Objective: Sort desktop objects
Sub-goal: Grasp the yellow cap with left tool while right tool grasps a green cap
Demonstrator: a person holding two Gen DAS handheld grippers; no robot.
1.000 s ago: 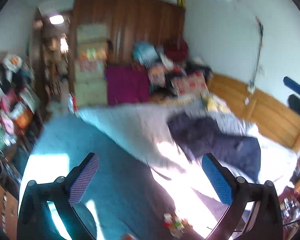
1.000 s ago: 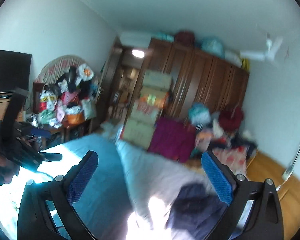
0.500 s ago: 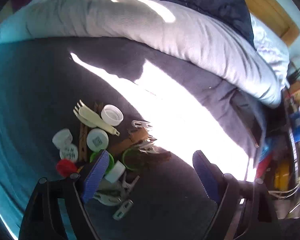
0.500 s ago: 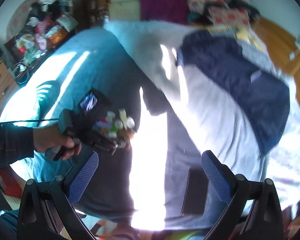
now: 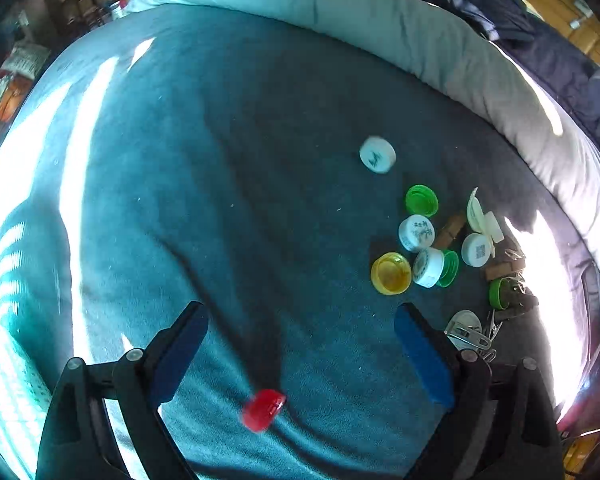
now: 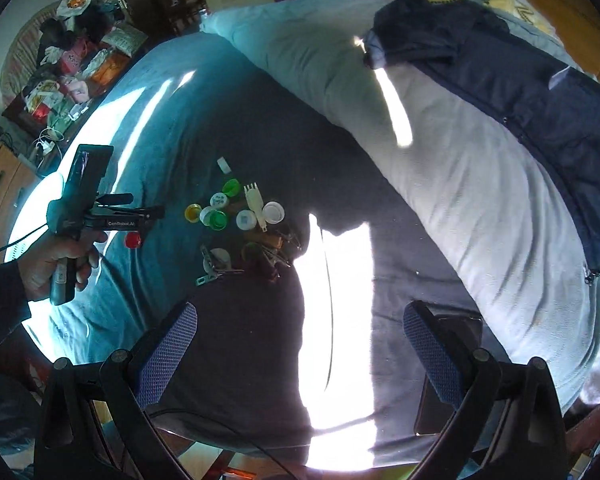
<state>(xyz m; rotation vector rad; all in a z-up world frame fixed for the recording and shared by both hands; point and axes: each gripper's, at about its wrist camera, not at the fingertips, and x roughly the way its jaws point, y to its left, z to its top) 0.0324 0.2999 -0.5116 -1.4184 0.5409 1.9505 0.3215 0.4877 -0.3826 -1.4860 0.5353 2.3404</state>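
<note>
The left tongs (image 5: 300, 356) are wide open and hold nothing. Right between the two arms, low down and close to the tongs, lies a small red cap (image 5: 262, 409) on the teal blanket (image 5: 180, 200) of the bed. It looks a bit blurry, so I cannot tell if it is lying still or which face is up. It is round, so it has no long side and does not point any way.

The other small things sit in a little heap off to the right of the left tongs: a yellow cap (image 5: 391, 273), green caps (image 5: 421, 200), white caps (image 5: 416, 233), a cream fork (image 5: 476, 213) and some clips (image 5: 469, 333). One more white cap (image 5: 377, 155) lies alone, farther up the blanket. The fork is the only long thing I can make out. From the right side, its prongs point away toward the far pillow roll (image 6: 300, 40).

The right tongs (image 6: 300, 356) are also wide open and empty. They hang well back from the heap, over the dark part of the bed. So the left tongs are much nearer to the red cap. I think a straight move down and a squeeze would get it.
</note>
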